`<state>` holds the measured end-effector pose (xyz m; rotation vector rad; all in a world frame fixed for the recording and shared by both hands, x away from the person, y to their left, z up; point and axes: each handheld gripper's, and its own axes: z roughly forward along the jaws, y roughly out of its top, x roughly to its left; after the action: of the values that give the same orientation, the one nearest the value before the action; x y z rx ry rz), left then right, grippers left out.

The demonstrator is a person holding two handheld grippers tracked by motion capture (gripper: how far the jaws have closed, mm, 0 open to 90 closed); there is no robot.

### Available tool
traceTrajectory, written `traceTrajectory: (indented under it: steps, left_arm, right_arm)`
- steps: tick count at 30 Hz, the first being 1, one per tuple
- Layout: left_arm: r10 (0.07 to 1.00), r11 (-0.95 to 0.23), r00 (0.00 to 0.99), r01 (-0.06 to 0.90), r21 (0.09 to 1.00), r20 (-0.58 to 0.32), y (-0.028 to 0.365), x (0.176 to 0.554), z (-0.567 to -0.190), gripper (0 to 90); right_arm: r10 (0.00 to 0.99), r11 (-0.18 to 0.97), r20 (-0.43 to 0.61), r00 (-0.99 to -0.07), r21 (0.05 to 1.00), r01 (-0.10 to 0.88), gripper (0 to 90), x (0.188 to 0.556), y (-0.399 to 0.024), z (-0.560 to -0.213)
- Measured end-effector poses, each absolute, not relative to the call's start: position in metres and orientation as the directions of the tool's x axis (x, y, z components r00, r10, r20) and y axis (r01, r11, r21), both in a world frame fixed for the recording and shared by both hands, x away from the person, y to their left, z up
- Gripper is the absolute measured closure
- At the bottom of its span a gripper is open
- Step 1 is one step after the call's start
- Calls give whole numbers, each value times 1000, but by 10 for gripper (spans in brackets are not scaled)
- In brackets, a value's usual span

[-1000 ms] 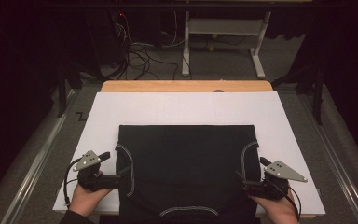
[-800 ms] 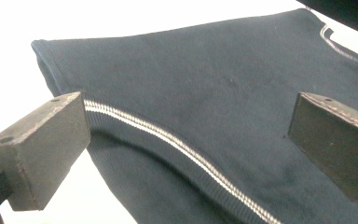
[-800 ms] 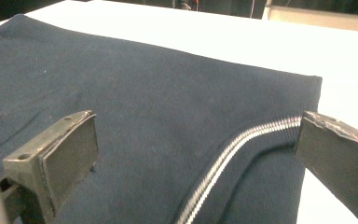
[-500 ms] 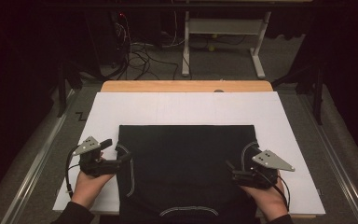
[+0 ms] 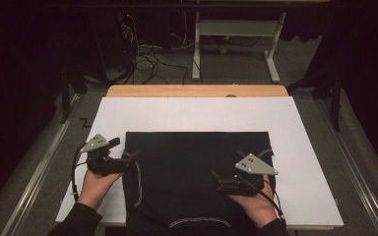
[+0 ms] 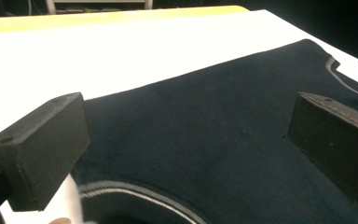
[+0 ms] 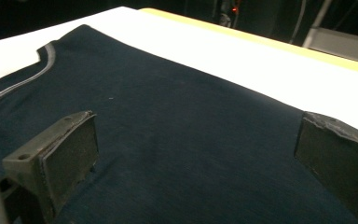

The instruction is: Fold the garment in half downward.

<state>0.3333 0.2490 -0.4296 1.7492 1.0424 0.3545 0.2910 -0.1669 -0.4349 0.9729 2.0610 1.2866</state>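
A black sleeveless garment with white-piped armholes lies flat on the white board. My left gripper is at the garment's left armhole, open, with nothing between its jaws. In the left gripper view the left gripper hovers low over the cloth, and white piping curves just below it. My right gripper is over the garment's right half, pointing left, open and holding nothing. The right gripper view has the right gripper above smooth dark fabric, with the far armhole piping at upper left.
The board rests on a wooden table whose far edge shows beyond it. Metal rails run along both sides. On the floor behind are a white table frame and tangled cables. Bare white board surrounds the garment.
Both hands have moved away from the person. The left gripper went forward along the left armhole. The right gripper shifted left, from the right armhole onto the garment's body.
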Motion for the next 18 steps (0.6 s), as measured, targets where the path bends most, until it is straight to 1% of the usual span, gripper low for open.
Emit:
traceTrajectory:
  steps: [5, 9, 11, 14, 18]
  left_arm:
    - [795, -104, 566, 481, 870, -219, 252, 349, -426, 0]
    - [791, -79, 562, 486, 870, -242, 255, 361, -426, 0]
    - [790, -67, 560, 482, 873, -249, 257, 365, -425, 0]
    - [781, -29, 555, 490, 871, -286, 259, 372, -423, 0]
    - [774, -32, 566, 484, 875, -284, 259, 382, -418, 0]
  right_arm:
    - [771, 294, -48, -635, 911, 288, 0, 290, -147, -435]
    - [758, 292, -44, -651, 915, 279, 0, 289, -133, -433]
    - [744, 309, -50, -666, 910, 277, 0, 289, -124, -434]
    - [728, 329, -54, -683, 902, 279, 0, 287, -111, -437]
    - [714, 339, -44, -698, 895, 290, 0, 284, -95, -440]
